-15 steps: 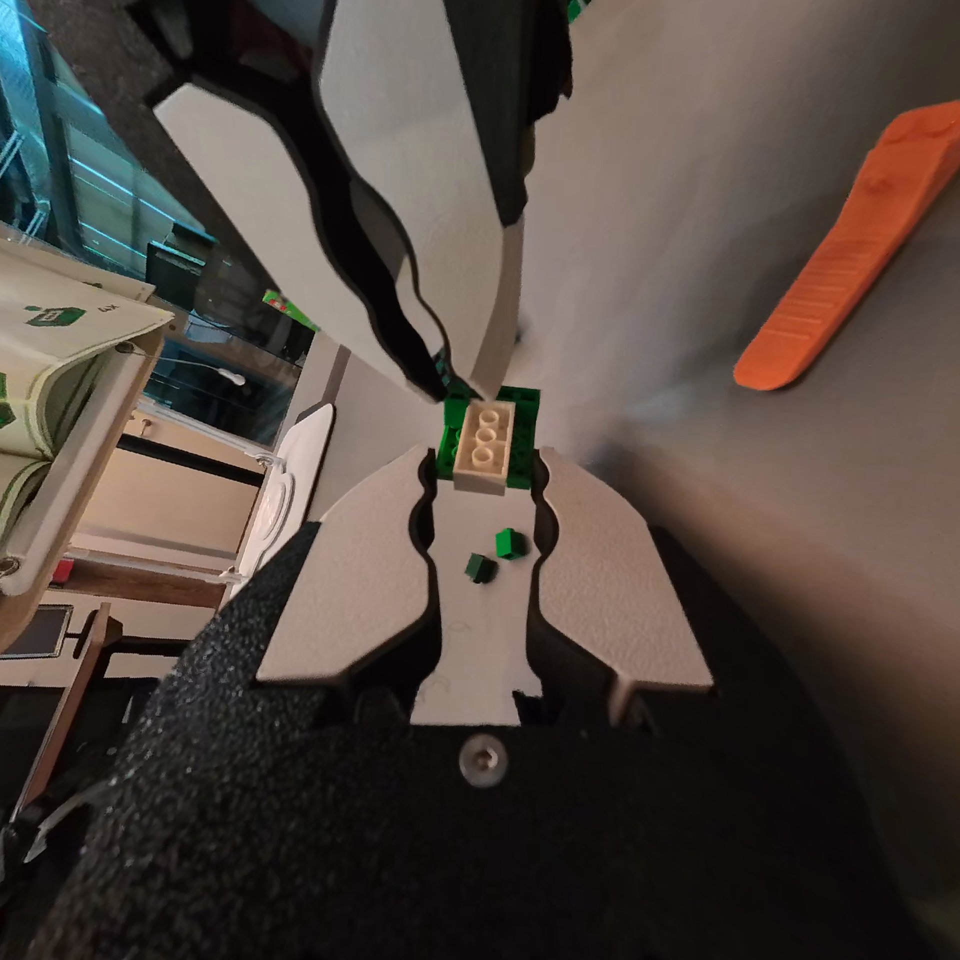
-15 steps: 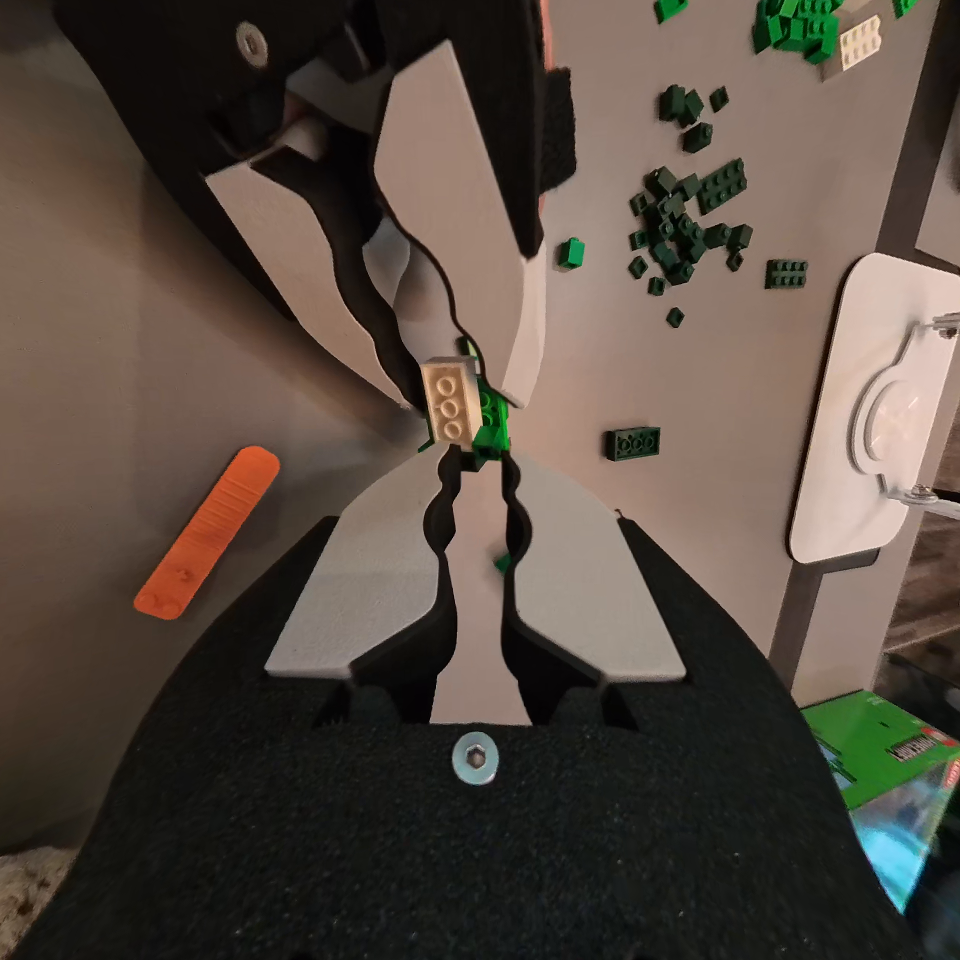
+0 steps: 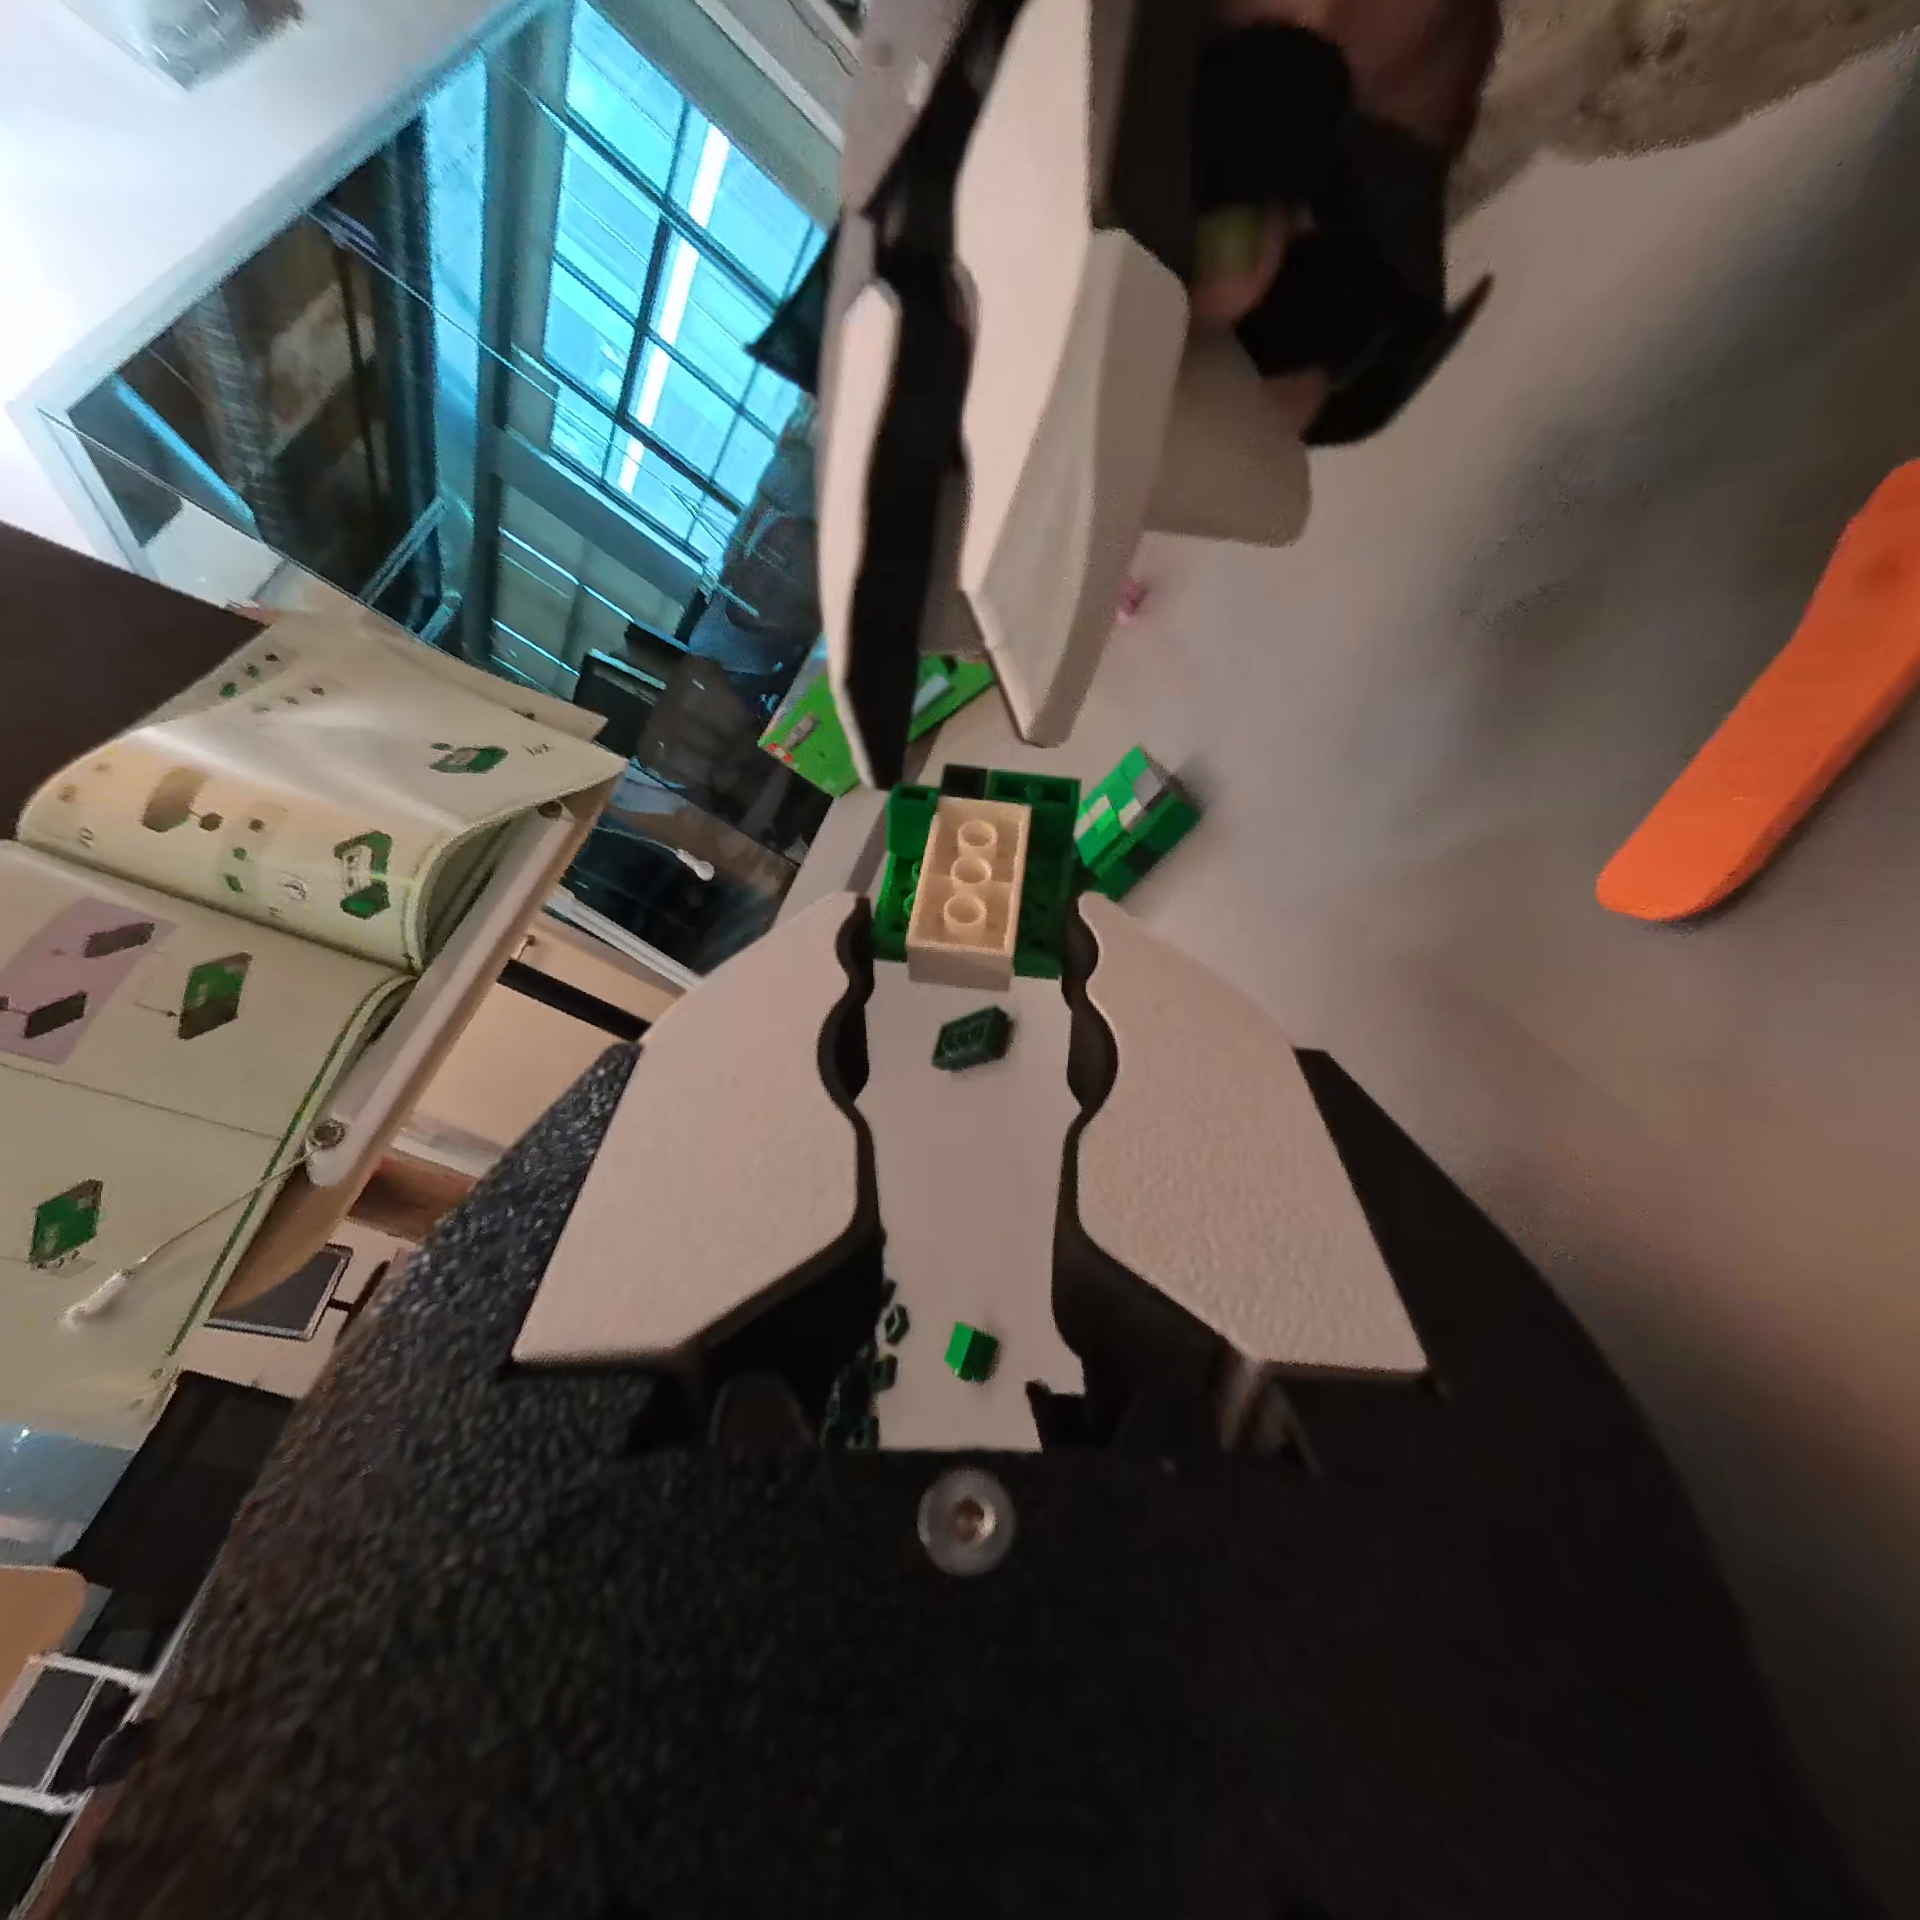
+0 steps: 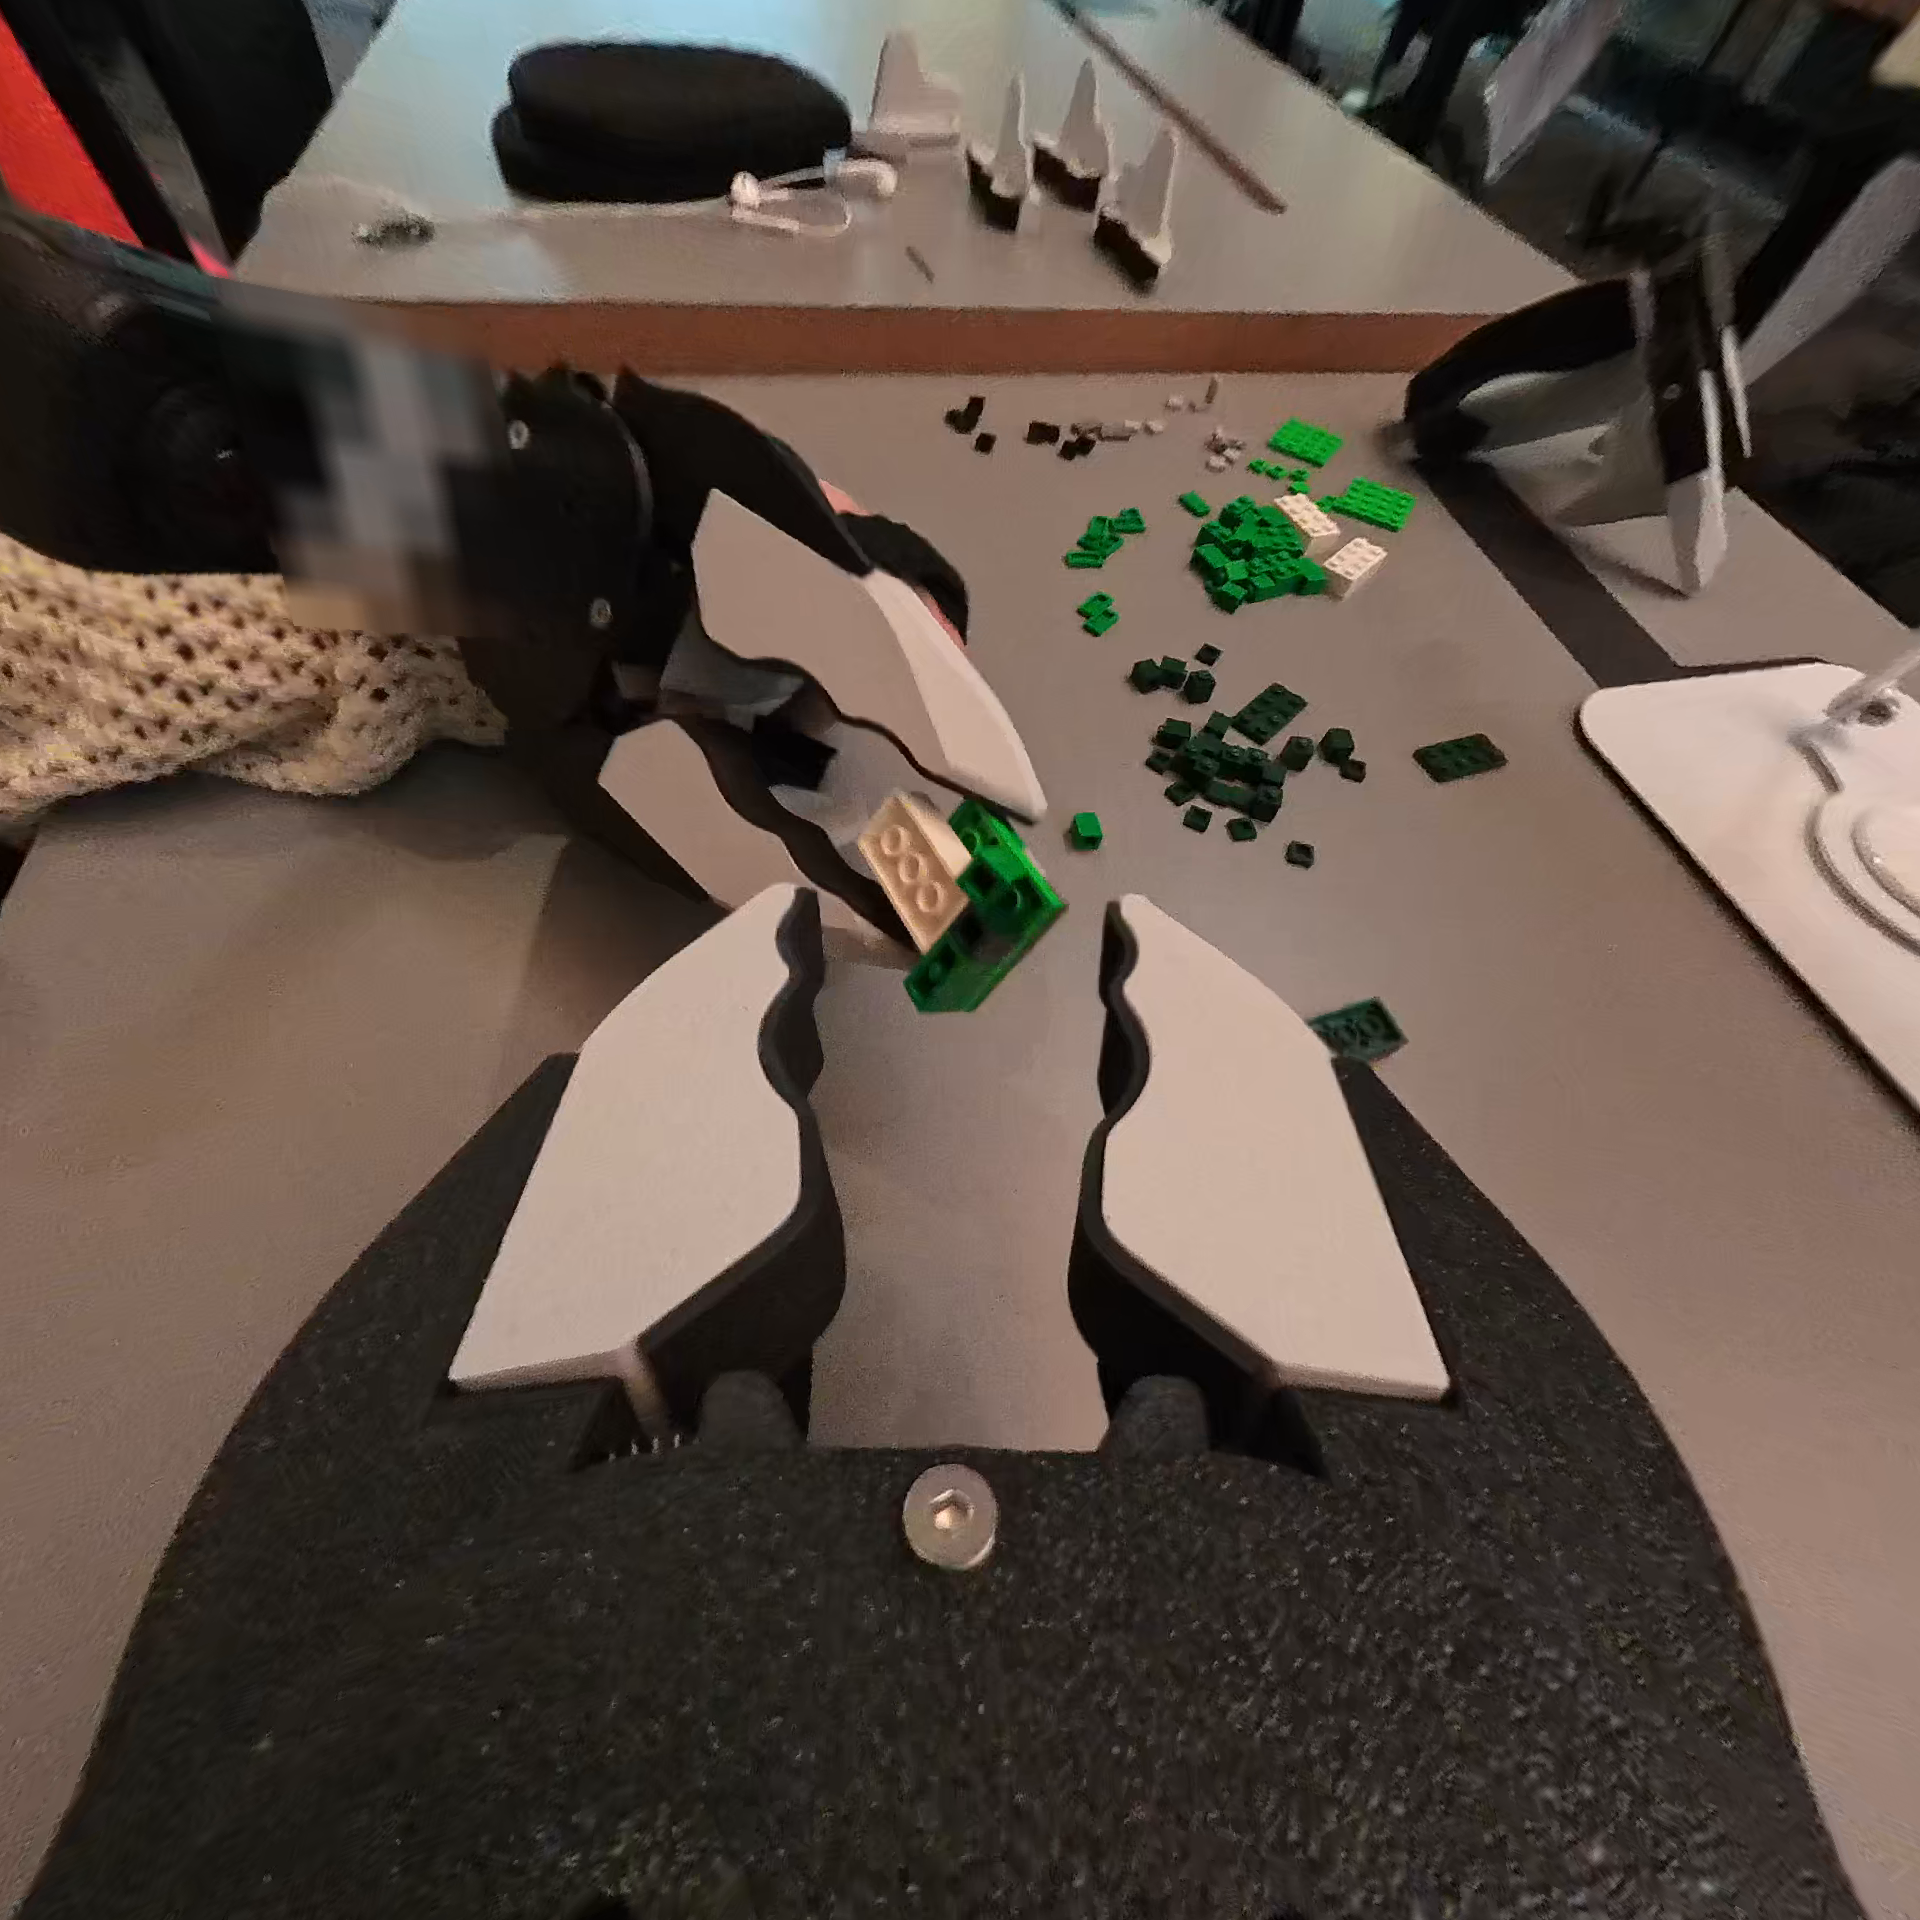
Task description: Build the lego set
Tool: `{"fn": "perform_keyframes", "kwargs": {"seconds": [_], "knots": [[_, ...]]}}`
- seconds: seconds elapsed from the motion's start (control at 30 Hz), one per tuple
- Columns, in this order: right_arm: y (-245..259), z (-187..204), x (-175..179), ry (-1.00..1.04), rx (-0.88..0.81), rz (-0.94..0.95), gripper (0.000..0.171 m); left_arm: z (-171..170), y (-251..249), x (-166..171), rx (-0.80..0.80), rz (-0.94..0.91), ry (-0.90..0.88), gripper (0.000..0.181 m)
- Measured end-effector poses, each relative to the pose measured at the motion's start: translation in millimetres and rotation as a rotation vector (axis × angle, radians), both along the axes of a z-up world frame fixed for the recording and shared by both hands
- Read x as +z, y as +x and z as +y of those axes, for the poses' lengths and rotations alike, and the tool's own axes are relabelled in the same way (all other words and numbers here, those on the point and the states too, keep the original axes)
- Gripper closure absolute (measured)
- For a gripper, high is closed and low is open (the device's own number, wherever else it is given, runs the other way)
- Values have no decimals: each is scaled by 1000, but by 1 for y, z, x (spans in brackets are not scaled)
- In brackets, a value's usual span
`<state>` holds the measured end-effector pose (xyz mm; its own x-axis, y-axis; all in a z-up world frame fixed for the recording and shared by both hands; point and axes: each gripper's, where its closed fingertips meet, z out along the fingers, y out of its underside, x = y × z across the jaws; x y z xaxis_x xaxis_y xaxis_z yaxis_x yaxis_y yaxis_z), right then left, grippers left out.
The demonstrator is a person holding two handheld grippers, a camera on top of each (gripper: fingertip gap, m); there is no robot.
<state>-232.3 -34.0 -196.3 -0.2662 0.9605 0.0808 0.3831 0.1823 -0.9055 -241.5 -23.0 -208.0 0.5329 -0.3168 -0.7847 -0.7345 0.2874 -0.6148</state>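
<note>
A small assembly, a white brick on bright green bricks, is held off the grey table. My left gripper is shut on it at the fingertips. In the right wrist view the assembly hangs tilted in the left gripper. My right gripper is open and empty, its tips just short of the assembly. In the left wrist view the right gripper points down at the assembly from above, a small gap apart.
Piles of bright green bricks and dark green bricks lie ahead right. A dark green plate lies near my right finger. An orange brick separator, an open instruction booklet and a white stand base are nearby. Left and right tips are no more than a few centimetres apart. The orange brick separator is about equally far from each gripper, around 11 centimetres.
My right gripper has opened, let go of the assembly and drawn back from it. The left gripper still holds the assembly and has turned with it.
</note>
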Motion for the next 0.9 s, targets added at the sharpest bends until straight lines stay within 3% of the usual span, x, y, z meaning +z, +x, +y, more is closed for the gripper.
{"fn": "perform_keyframes", "kwargs": {"seconds": [0.1,0.2,0.33,0.77,0.9], "knots": [[9,8,7,-54,-109,128,120,-2,6,5,-2,-28,28,146],[24,17,22,-81,-291,282,130,3,3,4,100,-28,39,146],[39,21,24,-116,-529,344,145,11,0,-6,217,4,-8,146],[12,22,4,54,-598,174,162,9,11,-4,279,84,36,146],[9,20,-1,59,-584,136,156,7,15,-3,265,112,56,146]]}}
